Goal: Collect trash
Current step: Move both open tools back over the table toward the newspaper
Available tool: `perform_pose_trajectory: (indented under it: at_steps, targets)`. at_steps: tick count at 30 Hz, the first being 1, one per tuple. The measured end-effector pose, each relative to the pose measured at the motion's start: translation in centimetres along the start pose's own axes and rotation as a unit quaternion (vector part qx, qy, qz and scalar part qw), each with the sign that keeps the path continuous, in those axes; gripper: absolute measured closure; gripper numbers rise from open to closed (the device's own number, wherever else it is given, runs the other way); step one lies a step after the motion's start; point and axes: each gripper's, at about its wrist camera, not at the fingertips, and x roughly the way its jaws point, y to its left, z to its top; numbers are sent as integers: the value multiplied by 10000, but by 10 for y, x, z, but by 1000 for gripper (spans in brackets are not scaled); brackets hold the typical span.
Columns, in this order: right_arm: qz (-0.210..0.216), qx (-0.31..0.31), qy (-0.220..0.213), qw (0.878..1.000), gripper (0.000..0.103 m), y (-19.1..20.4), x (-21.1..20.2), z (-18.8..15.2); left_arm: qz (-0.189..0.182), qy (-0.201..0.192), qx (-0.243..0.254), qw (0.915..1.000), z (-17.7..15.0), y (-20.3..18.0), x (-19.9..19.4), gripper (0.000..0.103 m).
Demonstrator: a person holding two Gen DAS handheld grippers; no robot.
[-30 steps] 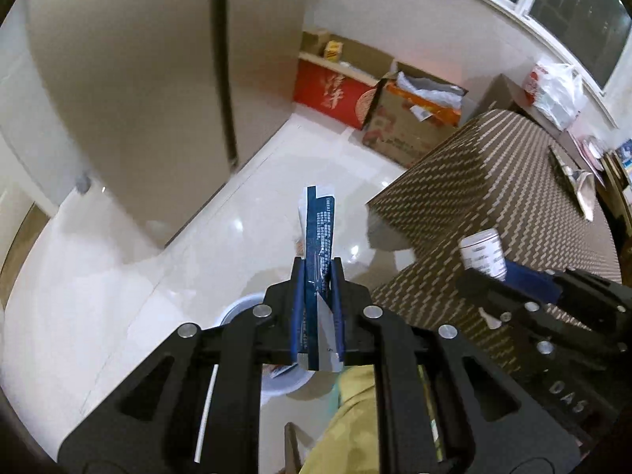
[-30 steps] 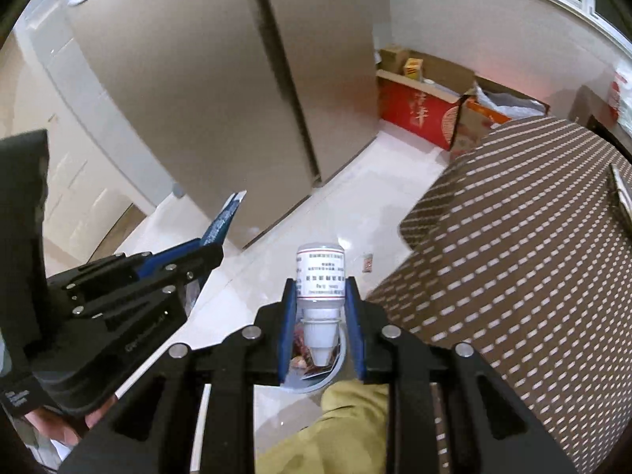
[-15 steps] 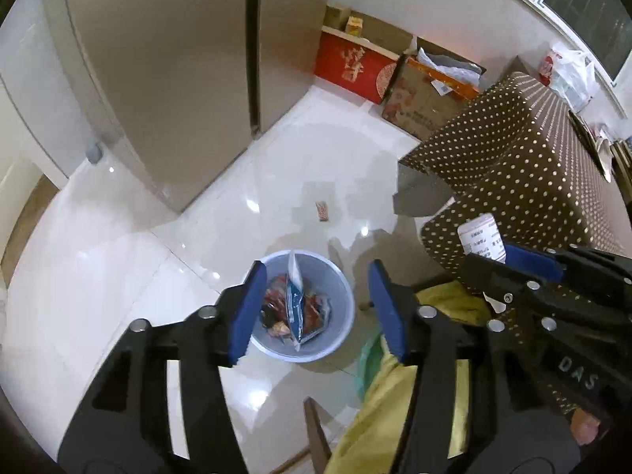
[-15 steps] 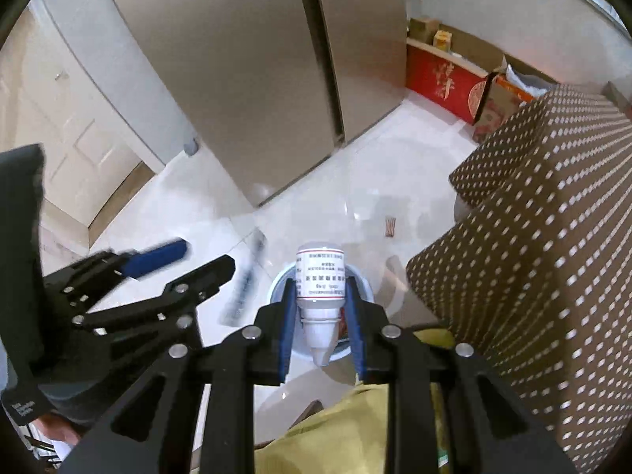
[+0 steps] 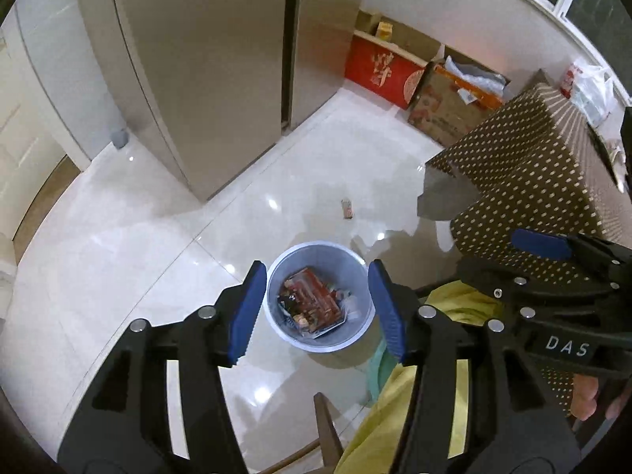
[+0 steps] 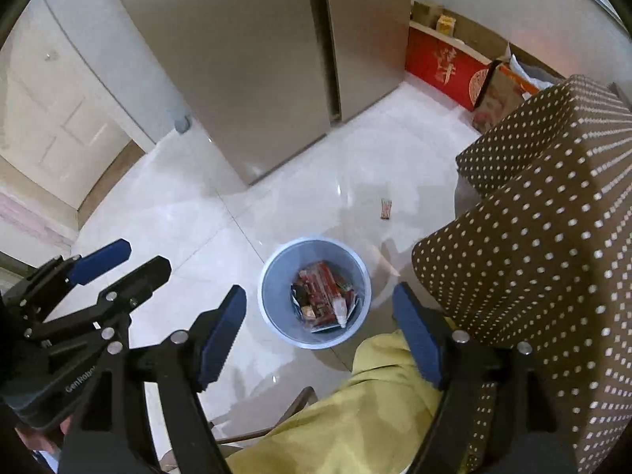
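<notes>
Hovering wide open and empty above the bin (image 5: pixel 320 296), both the left gripper (image 5: pixel 318 312) and right gripper (image 6: pixel 320 333) leave a light, flat wrapper (image 6: pixel 386 208), upper right of centre, best pinched by its edge.

place: home kitchen | cues: steel fridge (image 5: pixel 221 63); polka-dot tablecloth (image 6: pixel 553 213); tiled floor (image 5: pixel 118 260); waste bin (image 5: pixel 316 343)

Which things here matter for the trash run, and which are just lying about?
Job:
- blue trash bin, holding wrappers and a white bottle
- small wrapper loose on the floor
- left gripper, open
- right gripper, open

Lying about:
- red gift box
- cardboard box
- polka-dot tablecloth
- fridge
</notes>
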Motion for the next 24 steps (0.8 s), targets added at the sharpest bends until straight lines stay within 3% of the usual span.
perform_pose_trajectory:
  at_steps: [8, 14, 24]
  targets:
    - [-8, 294, -641, 9975, 28, -33, -60, 2, -189, -554, 286, 9979, 15, -32, -42, 49]
    - [-80, 881, -1258, 9881, 27, -84, -110, -4, -447, -875, 672, 9929, 32, -71, -62, 49]
    - [-815, 1707, -1672, 9676, 19, -195, -164, -27, -939, -1101, 1393, 9796, 60, -162, -73, 44]
